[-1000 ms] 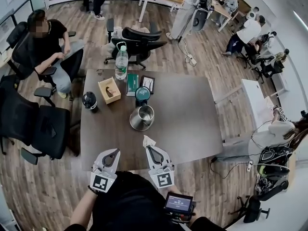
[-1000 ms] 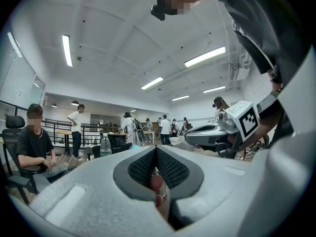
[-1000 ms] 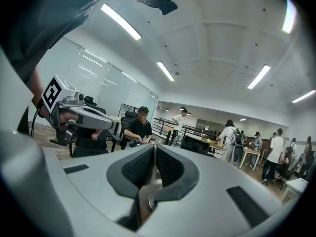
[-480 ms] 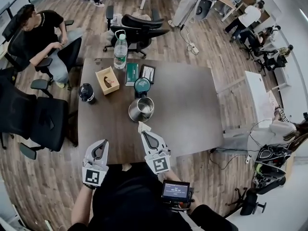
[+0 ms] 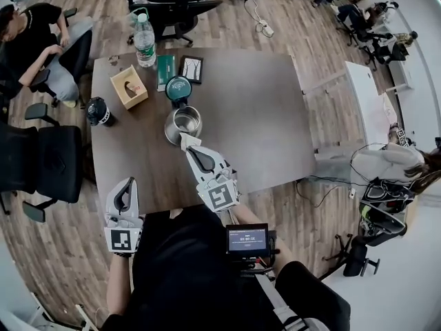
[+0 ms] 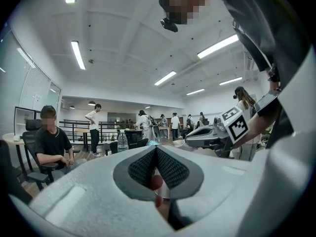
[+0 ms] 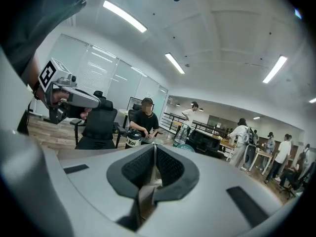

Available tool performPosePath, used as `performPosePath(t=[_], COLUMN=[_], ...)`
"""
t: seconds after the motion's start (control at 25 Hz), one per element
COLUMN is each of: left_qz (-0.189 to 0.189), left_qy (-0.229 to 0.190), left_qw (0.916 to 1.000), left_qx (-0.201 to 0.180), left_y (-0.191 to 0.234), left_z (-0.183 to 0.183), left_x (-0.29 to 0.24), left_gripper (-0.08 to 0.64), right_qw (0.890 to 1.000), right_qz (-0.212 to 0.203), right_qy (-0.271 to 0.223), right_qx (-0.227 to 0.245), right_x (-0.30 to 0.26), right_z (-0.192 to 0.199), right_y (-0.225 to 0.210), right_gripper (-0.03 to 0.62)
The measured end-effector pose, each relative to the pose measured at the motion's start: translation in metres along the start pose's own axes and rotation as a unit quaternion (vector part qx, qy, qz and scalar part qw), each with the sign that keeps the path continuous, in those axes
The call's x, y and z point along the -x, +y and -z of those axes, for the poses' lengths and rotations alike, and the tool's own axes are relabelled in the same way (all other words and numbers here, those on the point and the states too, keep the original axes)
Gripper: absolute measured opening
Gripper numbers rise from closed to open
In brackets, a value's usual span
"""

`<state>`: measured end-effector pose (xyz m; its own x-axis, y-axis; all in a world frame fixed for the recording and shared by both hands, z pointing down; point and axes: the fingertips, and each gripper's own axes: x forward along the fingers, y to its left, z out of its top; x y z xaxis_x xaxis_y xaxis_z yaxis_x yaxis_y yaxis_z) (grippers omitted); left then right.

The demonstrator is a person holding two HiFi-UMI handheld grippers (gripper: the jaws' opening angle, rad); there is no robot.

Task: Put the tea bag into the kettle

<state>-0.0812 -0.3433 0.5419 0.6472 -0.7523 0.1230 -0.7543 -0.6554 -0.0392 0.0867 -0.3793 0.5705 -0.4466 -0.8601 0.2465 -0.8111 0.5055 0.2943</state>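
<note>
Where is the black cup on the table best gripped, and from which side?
Grip the black cup across its round upright body, probably coming level from the near side; the wooden box stands beyond it to the right.

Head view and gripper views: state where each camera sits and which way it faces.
Head view: on the person's head, facing steeply down at table, kettle, left gripper, right gripper; dark torso shows.
Left gripper view: on that gripper, level along shut fingers; own arm at right.
Right gripper view: on that gripper, along fingers shut on the tea bag; dark clothing top left.
Shared: both gripper views show the water bottle.
</note>
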Motion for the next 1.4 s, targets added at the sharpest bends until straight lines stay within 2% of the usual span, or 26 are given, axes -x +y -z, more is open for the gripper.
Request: performPosePath(t=[0.28, 0.48, 0.68, 0.84, 1.0, 1.12, 1.4], left_qz=[-0.015, -0.027, -0.054, -0.062, -0.07, -0.077, -0.09], left_qy=[0.003, 0.013, 0.008, 0.009, 0.011, 0.019, 0.034], left_qw=[0.9999, 0.9995, 0.9984, 0.9979, 0.9972, 0.9966, 0.995], left_qx=[-0.005, -0.003, 0.012, 0.018, 0.021, 0.021, 0.026], left_y=[0.003, 0.007, 0.018, 0.021, 0.02, 0.018, 0.013], left_z=[-0.001, 0.001, 0.003, 0.005, 0.007, 0.01, 0.016], left_x=[-0.001, -0.001, 0.004, 0.004, 0.009, 0.014, 0.024], left_gripper=[-0.006, -0.005, -0.006, -0.006, -0.006, -0.006, -0.006], right_qw=[1.0, 0.997, 0.989, 0.985, 0.985, 0.981, 0.98], right_qz=[0.005, 0.002, -0.035, -0.052, -0.051, -0.053, -0.045], right_qy=[0.006, 0.04, 0.108, 0.14, 0.153, 0.174, 0.185], right_qx=[0.006, -0.072, -0.095, -0.085, -0.069, -0.064, -0.063], right_x=[-0.016, -0.039, -0.064, -0.081, -0.095, -0.104, -0.112], right_z=[0.0, 0.024, 0.061, 0.079, 0.083, 0.099, 0.12], right_y=[-0.028, -0.05, -0.045, -0.041, -0.042, -0.042, -0.049], right_gripper=[0.018, 0.018, 0.019, 0.02, 0.02, 0.02, 0.02])
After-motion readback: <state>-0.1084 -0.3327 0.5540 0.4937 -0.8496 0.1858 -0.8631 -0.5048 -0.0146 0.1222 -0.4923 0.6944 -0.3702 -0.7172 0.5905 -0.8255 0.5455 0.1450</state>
